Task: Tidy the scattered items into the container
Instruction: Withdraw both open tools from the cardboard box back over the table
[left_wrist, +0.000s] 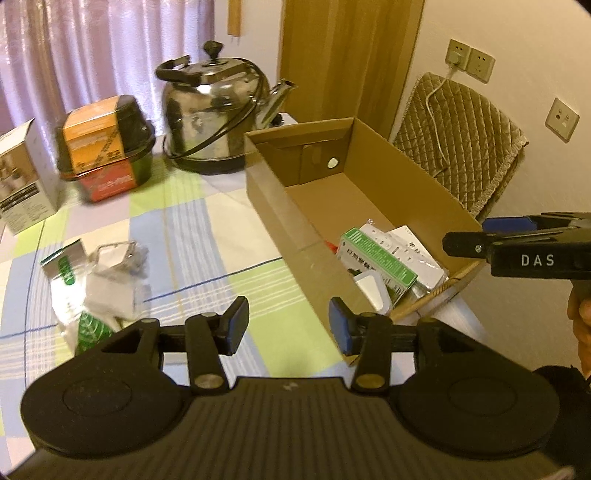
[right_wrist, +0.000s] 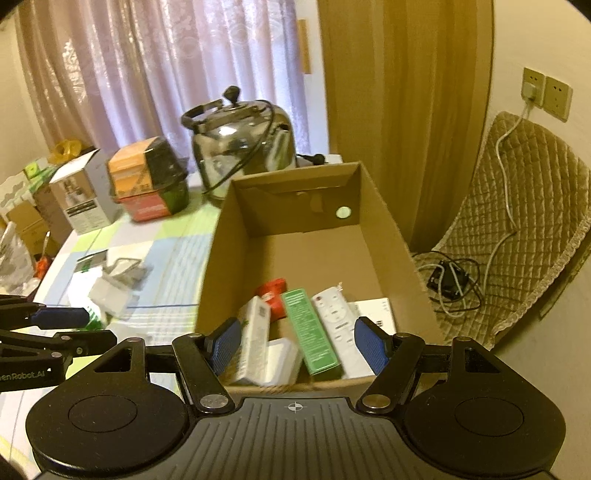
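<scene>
An open cardboard box (left_wrist: 306, 155) (right_wrist: 295, 206) stands on the right of the checked tablecloth (left_wrist: 207, 236). At its near end lie a green carton (left_wrist: 380, 254) (right_wrist: 310, 332), a white remote (right_wrist: 334, 317), a white carton (right_wrist: 255, 339) and a red item (right_wrist: 275, 295). Loose plastic packets (left_wrist: 107, 284) (right_wrist: 110, 291) and a green-and-silver sachet (left_wrist: 64, 266) lie on the cloth to the box's left. My left gripper (left_wrist: 288, 326) (right_wrist: 81, 328) hovers open and empty between the packets and the box. My right gripper (right_wrist: 295, 347) (left_wrist: 476, 236) is open and empty above the box's near end.
A steel kettle (left_wrist: 218, 114) with its cord, an orange-and-black container (left_wrist: 107, 147) and a white carton (left_wrist: 26, 177) stand at the back of the table. A chair with a quilted cover (left_wrist: 458, 140) and tangled cables (right_wrist: 447, 280) sits right of the box.
</scene>
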